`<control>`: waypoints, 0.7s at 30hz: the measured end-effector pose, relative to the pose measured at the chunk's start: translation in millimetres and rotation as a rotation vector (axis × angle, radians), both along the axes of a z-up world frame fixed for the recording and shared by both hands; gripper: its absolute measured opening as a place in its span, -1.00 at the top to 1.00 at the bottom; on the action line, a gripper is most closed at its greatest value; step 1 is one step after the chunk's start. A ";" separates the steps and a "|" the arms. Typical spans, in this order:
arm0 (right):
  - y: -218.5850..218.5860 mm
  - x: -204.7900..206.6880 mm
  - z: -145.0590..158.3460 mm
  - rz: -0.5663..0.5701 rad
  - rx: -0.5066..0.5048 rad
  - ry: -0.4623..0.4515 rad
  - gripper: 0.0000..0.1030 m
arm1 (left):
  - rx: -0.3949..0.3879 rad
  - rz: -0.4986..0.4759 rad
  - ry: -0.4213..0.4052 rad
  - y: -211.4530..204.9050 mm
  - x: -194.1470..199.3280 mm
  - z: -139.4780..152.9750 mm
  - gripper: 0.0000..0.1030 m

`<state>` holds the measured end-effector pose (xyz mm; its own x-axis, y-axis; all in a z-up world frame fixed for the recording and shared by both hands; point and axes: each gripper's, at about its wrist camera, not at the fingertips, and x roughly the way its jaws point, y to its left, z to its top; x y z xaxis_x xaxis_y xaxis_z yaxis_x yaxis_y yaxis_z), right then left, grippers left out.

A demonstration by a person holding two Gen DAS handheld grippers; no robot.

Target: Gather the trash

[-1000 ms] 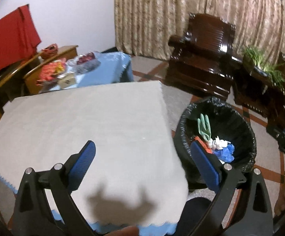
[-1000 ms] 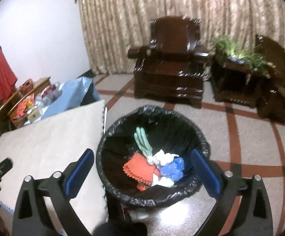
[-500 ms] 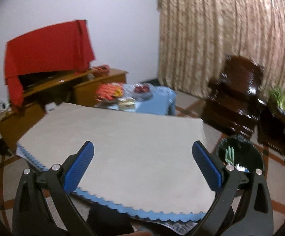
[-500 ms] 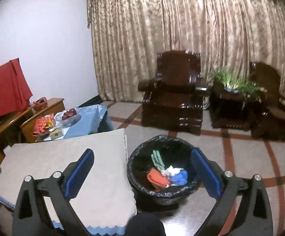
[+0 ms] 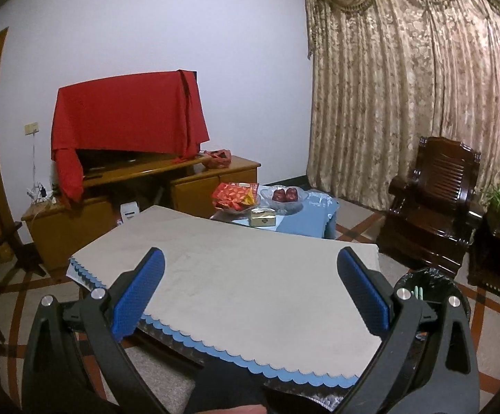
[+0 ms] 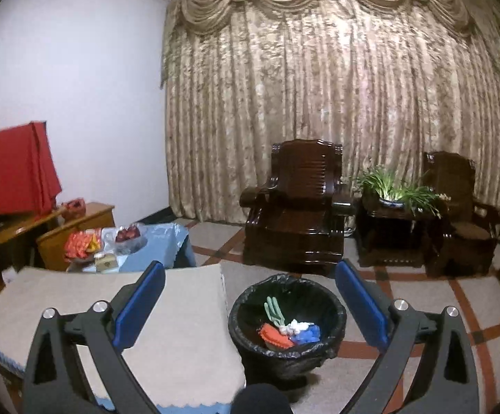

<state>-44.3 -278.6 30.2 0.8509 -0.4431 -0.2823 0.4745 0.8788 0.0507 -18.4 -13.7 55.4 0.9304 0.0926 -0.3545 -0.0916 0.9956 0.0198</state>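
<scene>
Left hand-held gripper (image 5: 250,289): jaws spread wide, nothing between the blue pads; raised above the desk.
Right hand-held gripper (image 6: 250,303): jaws spread wide, holding nothing; aimed over the bin.
Desk (image 5: 250,296): covered by a beige cloth with a blue scalloped edge; top bare.
Trash bin (image 6: 287,324): black-lined, on the floor just beside the desk's right edge; at 3 o'clock in the left wrist view, largely hidden behind the right finger.
Trash (image 6: 289,329): inside the bin; a green glove at 11 o'clock, an orange piece at 7 o'clock, white crumpled paper at centre, a blue piece at 4 o'clock.
Low table (image 5: 305,217): blue cloth, beyond the desk at 12 o'clock; carries a fruit bowl and red packets.
</scene>
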 end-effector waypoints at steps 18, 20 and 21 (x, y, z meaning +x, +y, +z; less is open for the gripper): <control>5.2 -5.8 -6.8 0.016 0.000 0.019 -0.88 | -0.012 -0.014 -0.022 -3.4 -13.3 2.3 -0.89; 5.4 -5.8 -8.0 0.019 0.002 0.023 -0.88 | -0.012 -0.014 -0.020 -4.3 -12.6 1.5 -0.89; 4.8 -5.0 -8.9 0.017 0.002 0.026 -0.88 | -0.015 -0.016 -0.016 -4.8 -11.5 0.8 -0.89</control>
<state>-49.3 -273.9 21.3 0.8508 -0.4278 -0.3053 0.4604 0.8868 0.0402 -29.9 -18.5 56.2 0.9373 0.0728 -0.3408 -0.0760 0.9971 0.0040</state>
